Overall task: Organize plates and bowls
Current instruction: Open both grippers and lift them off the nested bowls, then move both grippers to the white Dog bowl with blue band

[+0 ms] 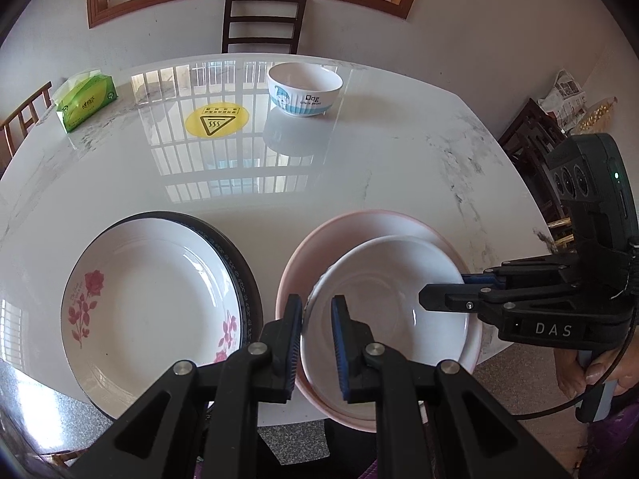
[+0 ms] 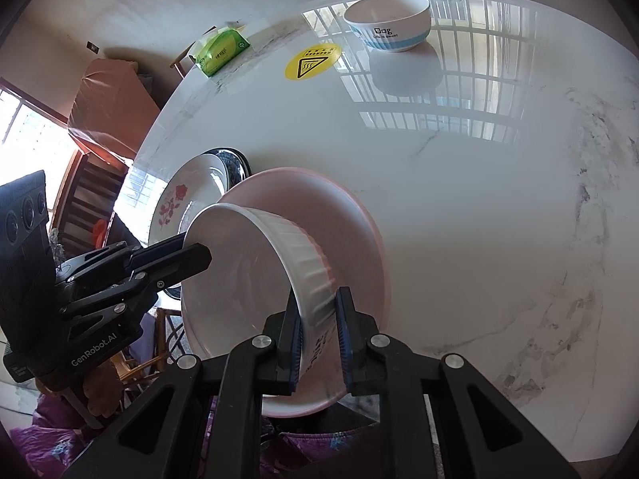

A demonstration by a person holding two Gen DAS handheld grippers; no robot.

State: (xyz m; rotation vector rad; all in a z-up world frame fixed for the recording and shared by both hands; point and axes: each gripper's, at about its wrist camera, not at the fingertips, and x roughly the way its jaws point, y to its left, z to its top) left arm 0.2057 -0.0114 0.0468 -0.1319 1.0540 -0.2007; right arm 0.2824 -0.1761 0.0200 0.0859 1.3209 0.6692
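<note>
Left wrist view: the left gripper (image 1: pixel 317 343) is straddling the near-left rim of the white ribbed bowl (image 1: pixel 383 303), jaws narrowly parted with one pad inside and one outside; whether the pads are pressing the rim cannot be told. The bowl is sitting tilted inside the pink bowl (image 1: pixel 319 247), lower centre of the frame. The right gripper (image 1: pixel 451 291) is reaching in from the right edge onto the bowl's far side. Right wrist view: the right gripper (image 2: pixel 317 339) is clamping the ribbed wall between its blue pads, jaws nearly closed. The rose plate (image 1: pixel 151 303) is lying on a dark-rimmed plate (image 1: pixel 243 263), lower left. A blue-striped bowl (image 1: pixel 304 88) is standing at upper centre on the marble table (image 1: pixel 399 167), near the yellow sticker (image 1: pixel 217 120) and green tissue pack (image 1: pixel 86 100).
</note>
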